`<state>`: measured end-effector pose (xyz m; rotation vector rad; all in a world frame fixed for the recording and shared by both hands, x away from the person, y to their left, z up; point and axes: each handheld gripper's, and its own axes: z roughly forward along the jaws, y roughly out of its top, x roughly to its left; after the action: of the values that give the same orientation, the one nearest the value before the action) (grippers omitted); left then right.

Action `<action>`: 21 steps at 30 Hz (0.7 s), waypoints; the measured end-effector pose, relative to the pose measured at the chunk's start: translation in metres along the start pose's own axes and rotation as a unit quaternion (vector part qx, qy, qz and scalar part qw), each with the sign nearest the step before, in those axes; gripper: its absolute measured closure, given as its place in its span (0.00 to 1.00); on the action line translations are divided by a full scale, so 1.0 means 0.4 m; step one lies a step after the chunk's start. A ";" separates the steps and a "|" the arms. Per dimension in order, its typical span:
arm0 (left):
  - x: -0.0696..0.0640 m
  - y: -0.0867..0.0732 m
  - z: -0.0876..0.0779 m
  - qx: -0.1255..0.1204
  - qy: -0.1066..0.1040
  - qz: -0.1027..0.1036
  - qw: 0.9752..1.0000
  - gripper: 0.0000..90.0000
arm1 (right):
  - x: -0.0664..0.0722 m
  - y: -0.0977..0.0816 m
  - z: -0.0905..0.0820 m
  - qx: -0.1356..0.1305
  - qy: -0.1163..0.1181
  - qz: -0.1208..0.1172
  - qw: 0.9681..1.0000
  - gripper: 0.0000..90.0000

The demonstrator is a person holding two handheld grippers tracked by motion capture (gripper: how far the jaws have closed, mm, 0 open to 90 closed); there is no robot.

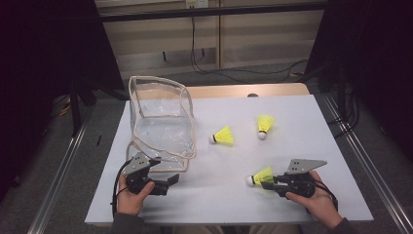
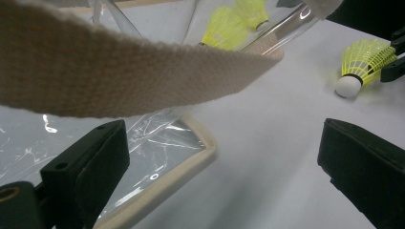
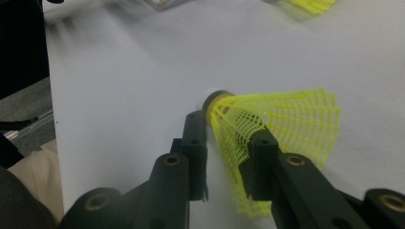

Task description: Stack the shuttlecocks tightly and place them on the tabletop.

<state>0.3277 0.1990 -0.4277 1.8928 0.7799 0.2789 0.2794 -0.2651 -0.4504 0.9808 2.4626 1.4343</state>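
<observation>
A yellow mesh shuttlecock with a white cork tip lies on the white board near the front right. My right gripper is shut on its skirt, one black pad on each side, cork pointing away. The same shuttlecock appears at the upper right of the left gripper view. My left gripper stands open at the front corner of a clear plastic bag with beige trim. Its jaws are wide apart with nothing held, and the bag's beige rim band hangs just above them.
Two more yellow shuttlecocks lie mid-board, one beside the bag and one farther right. The white board covers a wooden table, with metal rails along both sides. The bag stands upright with its mouth open upward.
</observation>
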 end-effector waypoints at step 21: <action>0.000 0.000 -0.001 -0.002 0.002 0.000 1.000 0.04 | -0.006 0.016 -0.005 -0.003 0.007 -0.001 1.000 0.98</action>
<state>0.3275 0.1992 -0.4277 1.8882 0.7814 0.2832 0.2832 -0.2659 -0.4447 0.9696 2.4671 1.4528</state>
